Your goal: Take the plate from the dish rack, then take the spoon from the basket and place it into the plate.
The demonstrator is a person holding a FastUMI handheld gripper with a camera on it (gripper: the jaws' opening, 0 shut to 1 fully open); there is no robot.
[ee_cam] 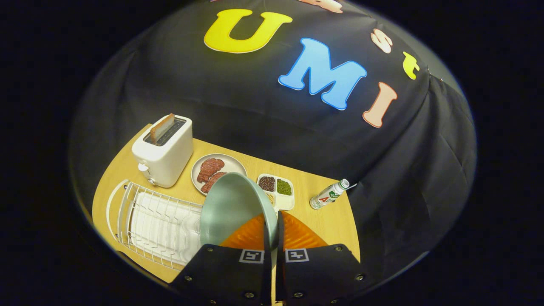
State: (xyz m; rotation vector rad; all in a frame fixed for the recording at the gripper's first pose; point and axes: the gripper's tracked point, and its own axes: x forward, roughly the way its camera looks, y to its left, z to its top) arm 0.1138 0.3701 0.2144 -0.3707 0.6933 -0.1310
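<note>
Gripper view: plate [231,208] lifted clear of the dish rack [157,223].
Gripper [272,229] pinches its rim; setting down and spoon remain.

A smooth, softly glossy grey-green plate [231,208] is pinched at its rim between the matt black fingers of the gripper [274,231]. Beside it, white coated wire is seen in the dish rack [144,212], set on a matt wood-look table [323,219]. Ribbed, shiny orange plastic is seen in the basket [297,233] just ahead of the fingers.
</note>
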